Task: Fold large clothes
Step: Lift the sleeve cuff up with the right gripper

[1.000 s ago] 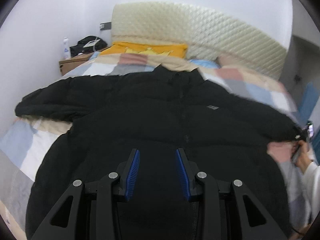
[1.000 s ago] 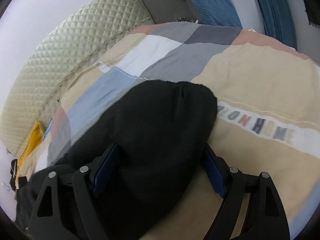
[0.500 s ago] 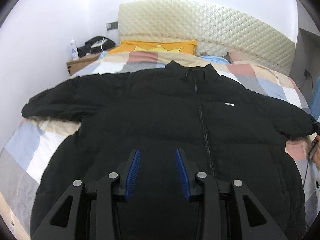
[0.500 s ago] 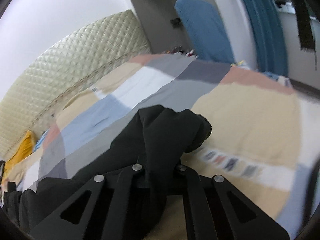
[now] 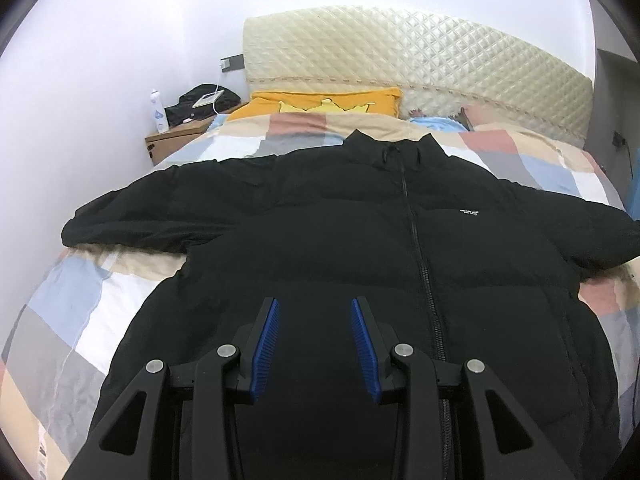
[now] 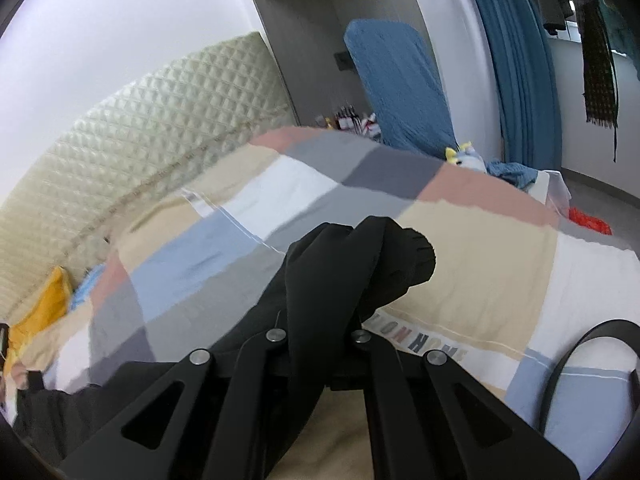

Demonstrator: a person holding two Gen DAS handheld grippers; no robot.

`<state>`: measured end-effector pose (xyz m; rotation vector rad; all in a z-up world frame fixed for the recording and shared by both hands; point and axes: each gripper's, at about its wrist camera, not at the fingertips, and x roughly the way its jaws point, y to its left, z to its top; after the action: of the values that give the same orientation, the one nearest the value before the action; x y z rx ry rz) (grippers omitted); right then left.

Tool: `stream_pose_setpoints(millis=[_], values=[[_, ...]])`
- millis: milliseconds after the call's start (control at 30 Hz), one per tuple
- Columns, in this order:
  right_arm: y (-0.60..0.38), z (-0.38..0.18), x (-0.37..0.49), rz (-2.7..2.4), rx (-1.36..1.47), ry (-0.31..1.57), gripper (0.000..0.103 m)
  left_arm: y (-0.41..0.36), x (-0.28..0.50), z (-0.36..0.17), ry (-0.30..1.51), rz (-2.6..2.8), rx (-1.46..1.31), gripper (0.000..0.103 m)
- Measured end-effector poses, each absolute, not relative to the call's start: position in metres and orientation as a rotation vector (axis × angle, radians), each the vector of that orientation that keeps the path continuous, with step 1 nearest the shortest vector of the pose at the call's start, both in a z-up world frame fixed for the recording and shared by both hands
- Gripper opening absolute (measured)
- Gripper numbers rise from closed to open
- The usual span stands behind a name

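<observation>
A: State of the right gripper (image 6: 320, 320)?

B: Clenched on the sleeve cuff (image 6: 384, 264) of the black jacket (image 5: 360, 240), fabric bunched between the jaws, presumably to carry the sleeve inward for the first fold.

A: The left gripper (image 5: 314, 340)?

B: Released, jaws parted, nothing between them; the jacket's hem lies directly beneath, spread front-up on the patchwork quilt (image 5: 80, 304).

A: Containers?

B: None visible ahead of either gripper.

So a second ago the right gripper (image 6: 320, 312) had its jaws wide around the jacket (image 5: 360, 240) sleeve (image 6: 360, 264) lying flat on the quilt (image 6: 480, 248). Now it's clamped on the cuff, bunched and lifted off the quilt.
</observation>
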<state>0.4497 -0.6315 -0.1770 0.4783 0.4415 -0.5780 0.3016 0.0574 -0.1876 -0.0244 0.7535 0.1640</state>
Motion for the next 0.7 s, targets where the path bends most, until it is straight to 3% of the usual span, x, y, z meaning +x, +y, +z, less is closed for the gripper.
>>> stream_pose_setpoints(millis=[700], values=[[-0.503,0.001,0.391,-0.440,0.335,0.340,0.004,0.065,0.262,-0.167,0.699,0.077,-0.034,0.037]])
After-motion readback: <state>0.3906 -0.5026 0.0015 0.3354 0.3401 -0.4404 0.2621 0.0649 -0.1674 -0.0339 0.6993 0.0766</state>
